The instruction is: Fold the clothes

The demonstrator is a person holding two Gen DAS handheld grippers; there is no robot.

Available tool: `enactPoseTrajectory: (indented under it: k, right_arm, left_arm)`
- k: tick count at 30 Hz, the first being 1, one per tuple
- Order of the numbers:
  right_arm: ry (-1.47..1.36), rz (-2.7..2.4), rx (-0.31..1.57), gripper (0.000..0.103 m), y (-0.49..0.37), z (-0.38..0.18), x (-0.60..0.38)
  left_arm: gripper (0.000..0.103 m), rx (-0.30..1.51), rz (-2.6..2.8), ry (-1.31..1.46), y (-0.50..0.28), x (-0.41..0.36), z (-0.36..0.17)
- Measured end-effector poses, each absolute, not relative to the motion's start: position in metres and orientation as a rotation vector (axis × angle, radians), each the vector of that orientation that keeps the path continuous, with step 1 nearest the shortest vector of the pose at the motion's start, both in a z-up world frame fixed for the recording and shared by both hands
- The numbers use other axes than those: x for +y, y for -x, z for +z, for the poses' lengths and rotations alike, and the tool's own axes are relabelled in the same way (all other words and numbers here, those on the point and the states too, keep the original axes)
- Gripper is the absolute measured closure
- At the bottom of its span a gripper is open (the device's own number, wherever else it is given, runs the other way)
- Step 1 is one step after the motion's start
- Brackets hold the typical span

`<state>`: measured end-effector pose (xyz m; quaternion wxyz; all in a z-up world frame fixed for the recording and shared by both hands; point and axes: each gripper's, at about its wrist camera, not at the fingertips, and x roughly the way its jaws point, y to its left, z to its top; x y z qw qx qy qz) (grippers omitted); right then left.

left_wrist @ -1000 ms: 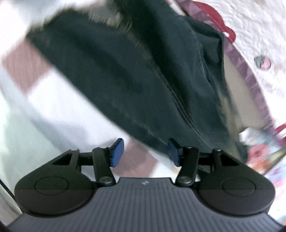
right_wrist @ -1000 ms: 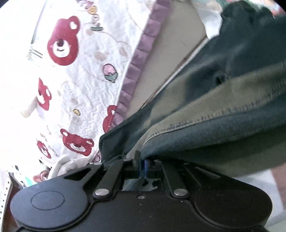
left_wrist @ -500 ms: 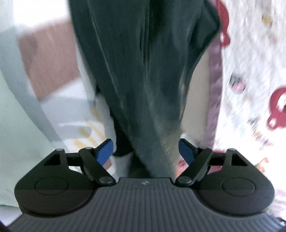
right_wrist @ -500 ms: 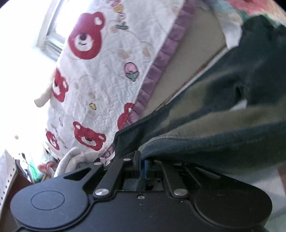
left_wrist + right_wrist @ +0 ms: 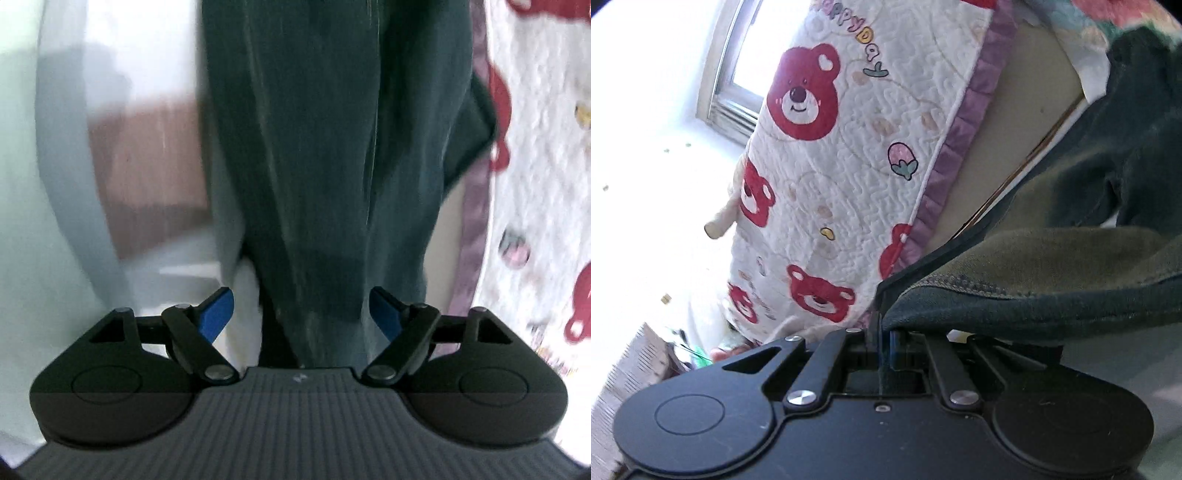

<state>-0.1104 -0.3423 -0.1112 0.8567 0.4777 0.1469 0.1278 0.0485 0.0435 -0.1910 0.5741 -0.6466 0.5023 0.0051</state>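
The left gripper point(image 5: 301, 314) has rolled, jaws closing around hanging dark trousers point(image 5: 332, 147); right gripper point(image 5: 884, 338) pinches their hem beside bear quilt point(image 5: 849, 147).

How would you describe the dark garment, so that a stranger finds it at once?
Start at the white quilt with red bears and a purple frill. Beside its frill hangs the dark garment, pinched at its stitched hem by the right gripper. It alone is dark blue-green.

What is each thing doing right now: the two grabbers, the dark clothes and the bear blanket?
left gripper: jaws apart and closing, dark cloth between them, pads not pressing it.
right gripper: shut on the garment's hem.
dark garment: hanging in long folds, not folded yet.
bear quilt: spread out flat.
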Motion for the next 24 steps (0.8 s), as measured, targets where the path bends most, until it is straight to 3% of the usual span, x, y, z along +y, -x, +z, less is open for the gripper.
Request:
enactPoseTrajectory:
  k: [5,7,9,16,24]
  right_arm:
    - [-1.038,0.279,0.311,0.096,0.117,-0.115,-0.343]
    - [-1.045,0.275,0.314,0.096,0.12,-0.116,-0.343]
    - [-1.045,0.268,0.328,0.096,0.122,-0.119,-0.342]
    - [-0.998,0.236,0.379,0.097,0.122,-0.123,-0.338]
    - [-0.966,0.21,0.431,0.097,0.12,-0.13,-0.334]
  left_arm:
    - [0.037,1.004,0.047,1.51,-0.059,0.071,-0.168]
    - [0.06,0.964,0.026,1.487,-0.065,0.077,-0.157]
    - [0.071,0.919,0.025,1.413,-0.072,0.086,-0.143]
    - [0.073,0.755,0.105,0.972,-0.054,0.123,-0.101]
    - [0.072,0.809,0.137,1.076,-0.069,0.146,-0.125]
